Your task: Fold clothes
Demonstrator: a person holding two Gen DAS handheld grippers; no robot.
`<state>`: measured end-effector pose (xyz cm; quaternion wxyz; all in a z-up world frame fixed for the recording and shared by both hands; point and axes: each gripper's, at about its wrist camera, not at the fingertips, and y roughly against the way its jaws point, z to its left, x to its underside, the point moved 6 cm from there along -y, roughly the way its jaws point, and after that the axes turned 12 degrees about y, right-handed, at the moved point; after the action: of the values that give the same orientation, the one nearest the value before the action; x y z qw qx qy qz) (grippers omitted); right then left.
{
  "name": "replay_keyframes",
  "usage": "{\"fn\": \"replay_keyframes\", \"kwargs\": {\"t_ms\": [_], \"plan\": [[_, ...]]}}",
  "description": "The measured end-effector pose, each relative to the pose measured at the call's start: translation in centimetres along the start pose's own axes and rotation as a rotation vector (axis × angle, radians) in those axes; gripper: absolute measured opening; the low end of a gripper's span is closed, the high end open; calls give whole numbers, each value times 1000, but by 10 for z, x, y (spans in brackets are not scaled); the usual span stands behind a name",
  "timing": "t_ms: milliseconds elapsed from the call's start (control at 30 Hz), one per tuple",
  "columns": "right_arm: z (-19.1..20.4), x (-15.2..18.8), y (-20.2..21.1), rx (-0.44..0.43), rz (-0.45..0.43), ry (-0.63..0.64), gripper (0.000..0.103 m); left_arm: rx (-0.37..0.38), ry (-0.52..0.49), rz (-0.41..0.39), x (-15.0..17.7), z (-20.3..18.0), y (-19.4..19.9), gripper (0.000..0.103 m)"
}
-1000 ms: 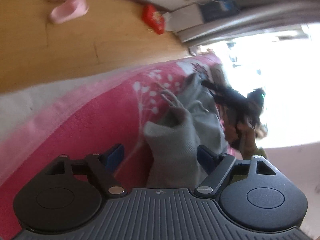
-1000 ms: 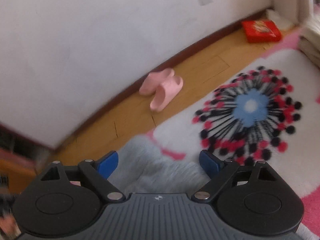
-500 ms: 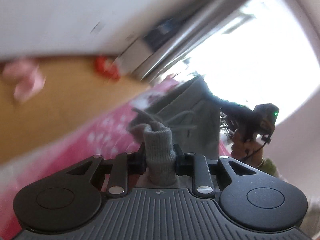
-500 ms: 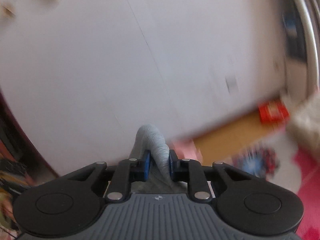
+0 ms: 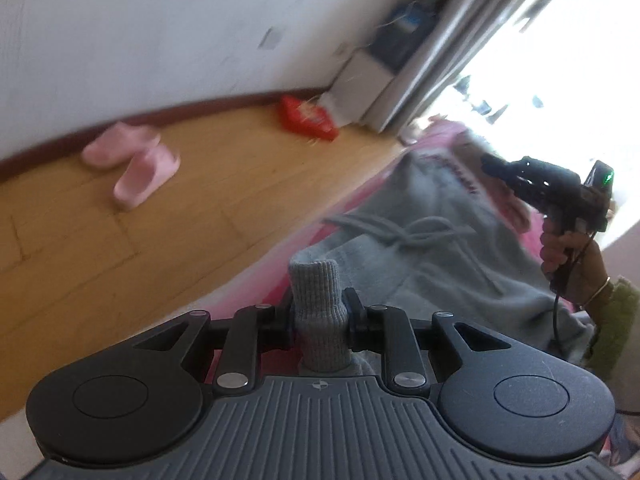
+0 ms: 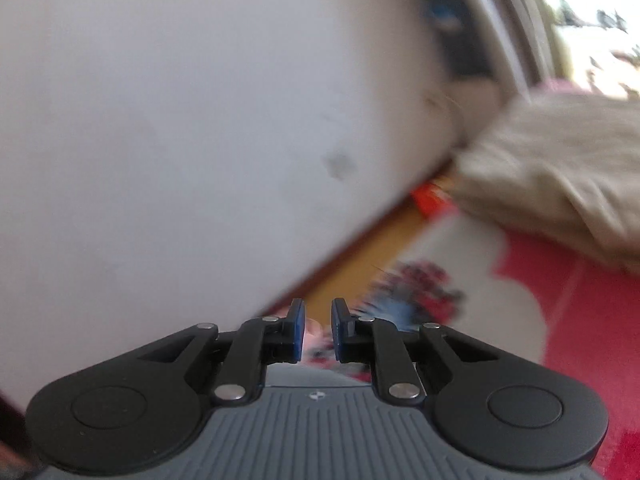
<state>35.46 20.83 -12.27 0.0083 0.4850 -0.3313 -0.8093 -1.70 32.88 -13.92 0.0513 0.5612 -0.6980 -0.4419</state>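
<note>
Grey ribbed cuff point(image 5: 314, 280) sits pinched in the left hand-held gripper point(image 5: 318, 312), whose jaws have just been closing and now clamp it from both sides. Beyond the cuff the rest of the grey trousers point(image 5: 432, 264) spread away to the right over a pink blanket point(image 5: 264, 276), drawstring loose on top.

At the far end of the trousers a hand point(image 5: 560, 252) in a green sleeve carries the right hand-held gripper point(image 6: 318, 320). Its jaws have also just been closing and stand narrow, with a slim gap in which no cloth shows.

Left of the blanket's edge lies bare wooden floor point(image 5: 160, 240), open up to a dark skirting point(image 5: 200, 106) and a white wall point(image 5: 160, 40). Pink slippers point(image 5: 132, 164) rest near the skirting, and a red packet point(image 5: 308, 122) lies further along, beside a white box point(image 5: 360, 84).

Farthest off, a grey curtain point(image 5: 440, 48) hangs beside a bright window point(image 5: 560, 60). Ahead and to the right of the right hand-held gripper a beige heap of cloth point(image 6: 560, 168) lies on the blanket; the view is blurred.
</note>
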Motion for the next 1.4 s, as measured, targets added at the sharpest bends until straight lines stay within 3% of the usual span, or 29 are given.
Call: {"fn": "replay_keyframes", "kwargs": {"t_ms": [67, 200, 367, 467, 533, 667, 767, 900, 1067, 1233, 1400], "plan": [[-7, 3, -4, 30, 24, -29, 17, -14, 15, 12, 1, 2, -2, 28], [-4, -6, 29, 56, 11, 0, 17, -16, 107, 37, -5, 12, -7, 42], [5, -21, 135, 45, -59, 37, 18, -21, 257, -17, -16, 28, 5, 55], [8, -18, 209, 80, -108, 40, 19, -22, 374, -70, -23, 43, 19, 55], [9, -2, 264, 102, -141, 4, 20, -33, 389, -100, -26, 44, 27, 55], [16, 46, 344, 222, -131, -20, 25, -25, 260, -133, -26, 9, 39, 55], [22, 95, 389, 320, -72, -47, 25, 21, 108, -94, -14, -43, 38, 55], [30, 170, 429, 439, 40, -149, 42, 110, -130, 16, 20, -124, 31, 59], [31, 256, 477, 553, 141, -338, 43, 227, -360, 177, 82, -208, 26, 62], [16, 328, 513, 615, 148, -593, 56, 307, -477, 302, 146, -246, 24, 63], [-4, 358, 524, 646, 149, -700, 66, 361, -684, 463, 212, -272, 22, 67]]}}
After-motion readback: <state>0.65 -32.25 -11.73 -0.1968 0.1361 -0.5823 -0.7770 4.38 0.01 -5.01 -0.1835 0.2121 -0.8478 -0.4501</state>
